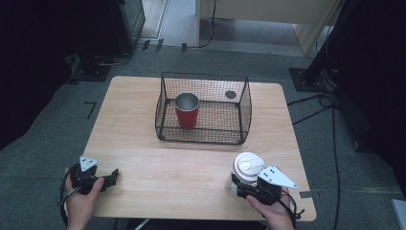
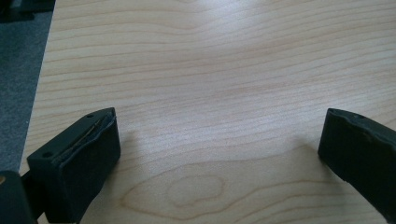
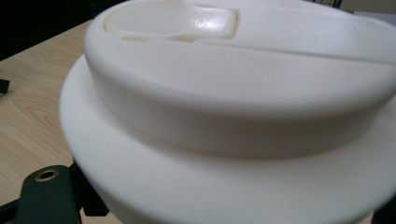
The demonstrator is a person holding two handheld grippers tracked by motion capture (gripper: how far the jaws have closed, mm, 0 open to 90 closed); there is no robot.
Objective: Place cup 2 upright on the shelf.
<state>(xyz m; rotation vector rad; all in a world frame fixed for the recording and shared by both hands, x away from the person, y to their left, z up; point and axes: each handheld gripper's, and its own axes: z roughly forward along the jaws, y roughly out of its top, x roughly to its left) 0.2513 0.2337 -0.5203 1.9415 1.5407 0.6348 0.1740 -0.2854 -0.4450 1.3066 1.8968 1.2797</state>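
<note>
No writing is readable. Lower left, the left gripper rests on the table, jaws wide, holding nothing. At center, a red cup stands inside the basket. Lower right, the right gripper clamps the white-lidded bottle.

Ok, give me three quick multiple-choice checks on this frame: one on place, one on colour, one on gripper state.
1. Where does the cup stand?
A. inside the wire basket
B. on the floor
C. beside the left gripper

2. What colour is the cup's outside?
A. blue
B. red
C. green

3. How is the right gripper?
A. open above the basket
B. lying loose on the table
C. shut on the white-lidded container

Answers: 1 A, mesh walls surround it; 2 B, its wall reads red below a metal rim; 3 C, the gripper sits against the container's body and the lid looms in its view.
</note>
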